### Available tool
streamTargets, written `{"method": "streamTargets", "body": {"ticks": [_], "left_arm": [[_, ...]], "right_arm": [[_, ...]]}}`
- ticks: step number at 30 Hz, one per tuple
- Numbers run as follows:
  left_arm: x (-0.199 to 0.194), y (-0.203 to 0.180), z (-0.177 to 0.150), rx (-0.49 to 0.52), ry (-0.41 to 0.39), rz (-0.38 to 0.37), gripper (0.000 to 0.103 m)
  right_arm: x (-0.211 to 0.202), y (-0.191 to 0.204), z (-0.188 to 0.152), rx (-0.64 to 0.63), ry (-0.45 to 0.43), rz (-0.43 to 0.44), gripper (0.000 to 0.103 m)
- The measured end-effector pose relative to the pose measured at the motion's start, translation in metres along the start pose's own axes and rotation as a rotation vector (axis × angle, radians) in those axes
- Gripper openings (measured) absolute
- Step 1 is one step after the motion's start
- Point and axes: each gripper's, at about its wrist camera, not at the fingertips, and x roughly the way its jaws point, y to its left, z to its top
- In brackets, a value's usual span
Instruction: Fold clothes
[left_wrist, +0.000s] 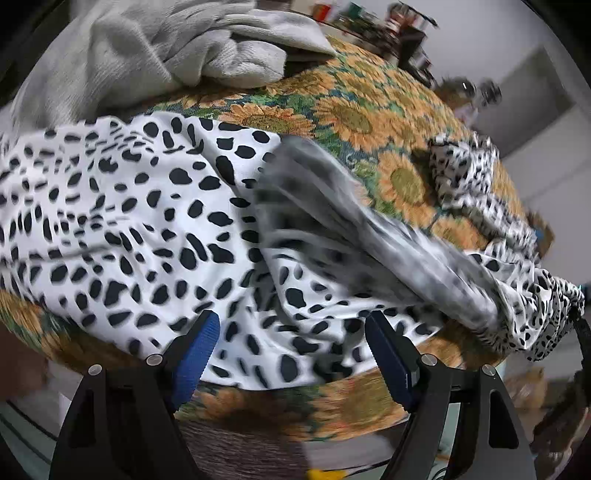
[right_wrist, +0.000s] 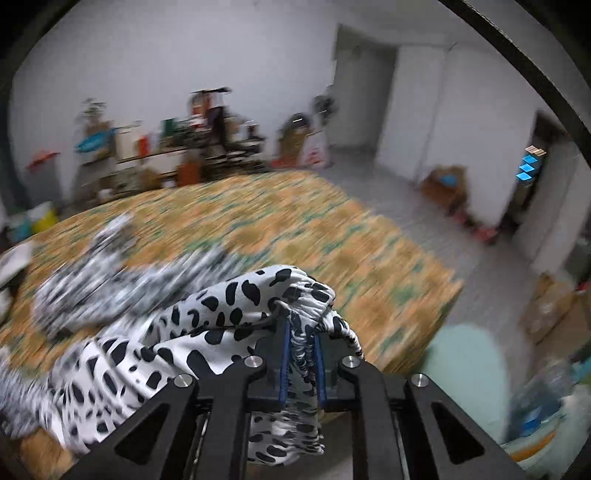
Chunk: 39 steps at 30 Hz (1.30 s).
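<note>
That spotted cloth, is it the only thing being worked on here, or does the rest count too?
Part of the job:
- spotted cloth, gathered edge pinched in the right claw
- left claw, open above the cloth
- sunflower-covered table

Just lying about:
- grey garment
- shelf clutter
- cardboard boxes

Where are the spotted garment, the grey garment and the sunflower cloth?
spotted garment (left_wrist: 140, 206), left wrist view, on its flat spread middle.
grey garment (left_wrist: 155, 48), left wrist view, on its crumpled folds at the far side.
sunflower cloth (left_wrist: 347, 122), left wrist view, on a bare sunflower beyond the garment.
</note>
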Motion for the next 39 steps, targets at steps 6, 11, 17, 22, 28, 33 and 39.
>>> {"method": "streamTargets", "body": {"ticks": [6, 11, 17, 22, 28, 33, 39], "left_arm": [[-0.001, -0.015, 0.001, -0.151, -0.029, -0.083, 0.08], [0.004, -0.031, 0.003, -0.074, -0.008, -0.061, 0.08], [0.006, -0.028, 0.004, -0.049, 0.024, -0.048, 0.08], [0.007, -0.034, 0.003, -0.025, 0.014, -0.026, 0.08], [0.01, -0.039, 0.003, -0.008, 0.014, -0.001, 0.08], [0.009, -0.039, 0.004, -0.015, 0.011, -0.003, 0.08], [0.008, -0.039, 0.02, -0.048, 0.022, -0.065, 0.08]], "right_arm": [[0.052, -0.026, 0.045, 0.096, 0.044, -0.131, 0.013], [0.065, -0.017, 0.029, 0.121, 0.167, -0.023, 0.069], [0.033, -0.021, -0.018, 0.04, 0.101, -0.046, 0.09], [0.032, -0.093, -0.051, 0.3, 0.108, -0.09, 0.09], [0.07, -0.117, -0.081, 0.501, 0.186, 0.232, 0.087], [0.097, -0.11, -0.072, 0.52, 0.229, 0.352, 0.014], [0.053, -0.091, -0.011, 0.373, 0.11, 0.513, 0.011]]}}
